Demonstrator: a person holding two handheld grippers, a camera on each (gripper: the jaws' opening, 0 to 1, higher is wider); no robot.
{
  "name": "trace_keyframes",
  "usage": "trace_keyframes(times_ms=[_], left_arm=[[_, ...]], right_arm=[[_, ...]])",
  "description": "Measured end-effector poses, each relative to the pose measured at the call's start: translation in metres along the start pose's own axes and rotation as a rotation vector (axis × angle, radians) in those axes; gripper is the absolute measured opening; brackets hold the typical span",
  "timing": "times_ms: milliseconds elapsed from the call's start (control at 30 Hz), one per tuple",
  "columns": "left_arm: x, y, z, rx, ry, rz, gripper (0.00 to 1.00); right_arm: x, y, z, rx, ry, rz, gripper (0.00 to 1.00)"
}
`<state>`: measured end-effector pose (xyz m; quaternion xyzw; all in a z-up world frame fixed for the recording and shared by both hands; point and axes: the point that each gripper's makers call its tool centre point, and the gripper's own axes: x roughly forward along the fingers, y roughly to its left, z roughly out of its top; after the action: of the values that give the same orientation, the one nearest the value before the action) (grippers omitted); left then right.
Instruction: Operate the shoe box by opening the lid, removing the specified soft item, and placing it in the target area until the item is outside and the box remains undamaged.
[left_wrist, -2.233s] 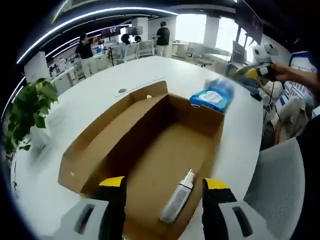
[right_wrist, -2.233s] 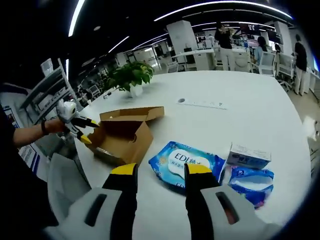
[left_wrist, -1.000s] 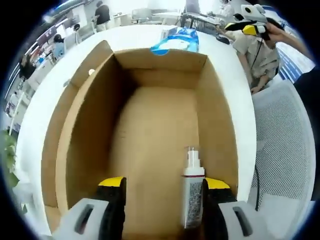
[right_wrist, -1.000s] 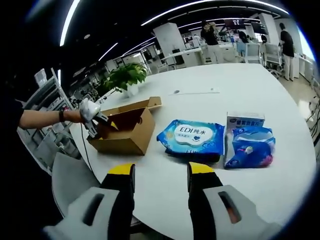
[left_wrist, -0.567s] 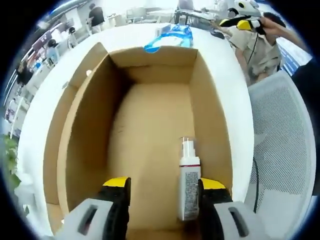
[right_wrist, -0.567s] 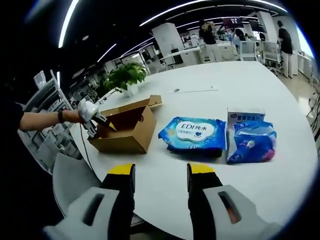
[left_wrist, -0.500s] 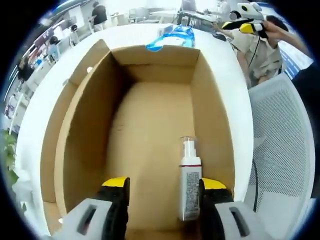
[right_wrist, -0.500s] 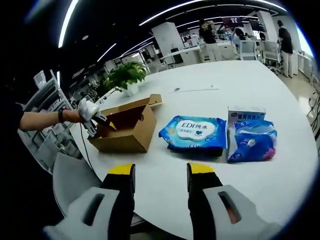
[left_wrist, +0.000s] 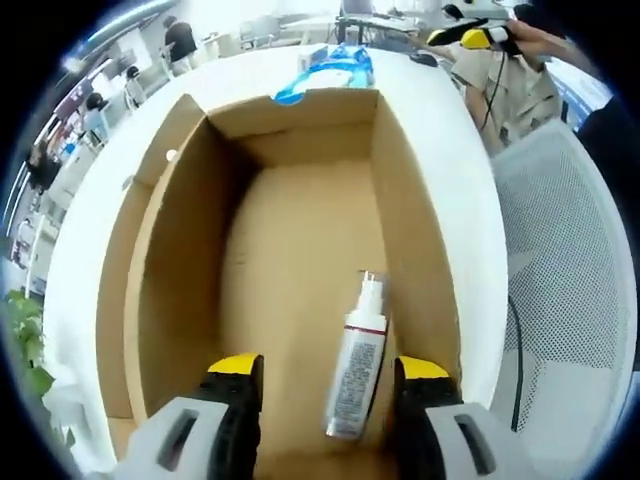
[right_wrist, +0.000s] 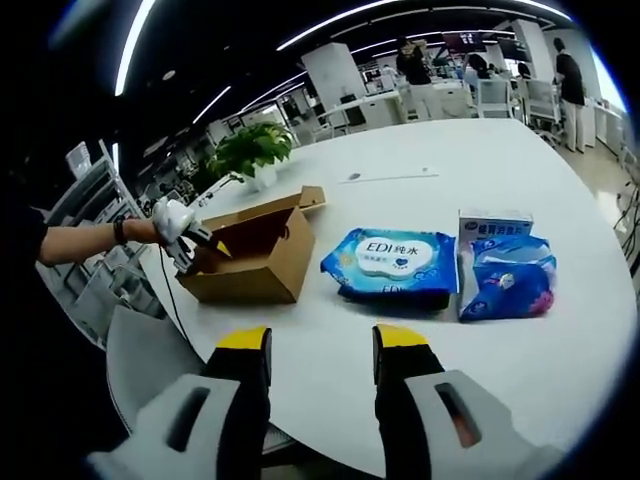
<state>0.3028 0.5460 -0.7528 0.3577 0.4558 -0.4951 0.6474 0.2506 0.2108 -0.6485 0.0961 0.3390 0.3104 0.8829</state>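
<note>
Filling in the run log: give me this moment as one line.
box: shoe box open | inside: spray bottle lying flat | left claw open over box | right claw open, empty | wipes pack on table

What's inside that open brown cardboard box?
The open brown cardboard box holds one slim white spray bottle, lying on the floor near the right wall. The rest of the floor looks bare. The nearest corners are hidden behind the left hand-held gripper.
</note>
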Motion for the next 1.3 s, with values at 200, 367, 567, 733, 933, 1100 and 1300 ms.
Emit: trace_keyframes(times_ms=[200,367,567,733,933,1100,1300], left_arm=[[0.014,-0.001,0.001,-0.03,-0.009,-0.002,0.41],[0.027,-0.009,0.001,-0.071,-0.018,-0.012,0.2],[0.024,-0.006,0.002,-0.178,-0.057,-0.019,0.2],[0.01,-0.002,0.012,-0.225,-0.126,-0.005,0.19],[-0.015,0.007,0.039,-0.278,-0.253,0.021,0.19],[-0.041,0.005,0.072,-0.254,-0.353,0.032,0.19],[-0.059,-0.005,0.103,-0.196,-0.412,0.021,0.19]], right_arm=[[0.002,0.007,-0.003,-0.001,0.007,0.004,0.37],[0.002,0.008,-0.004,0.005,-0.001,0.007,0.37],[0.008,0.019,-0.017,0.015,0.013,0.028,0.36],[0.011,0.024,-0.021,-0.001,0.031,0.052,0.36],[0.008,0.023,-0.01,-0.029,0.023,0.064,0.35],[0.008,0.027,-0.001,-0.06,0.02,0.085,0.35],[0.01,0.037,0.006,-0.103,0.025,0.126,0.34]])
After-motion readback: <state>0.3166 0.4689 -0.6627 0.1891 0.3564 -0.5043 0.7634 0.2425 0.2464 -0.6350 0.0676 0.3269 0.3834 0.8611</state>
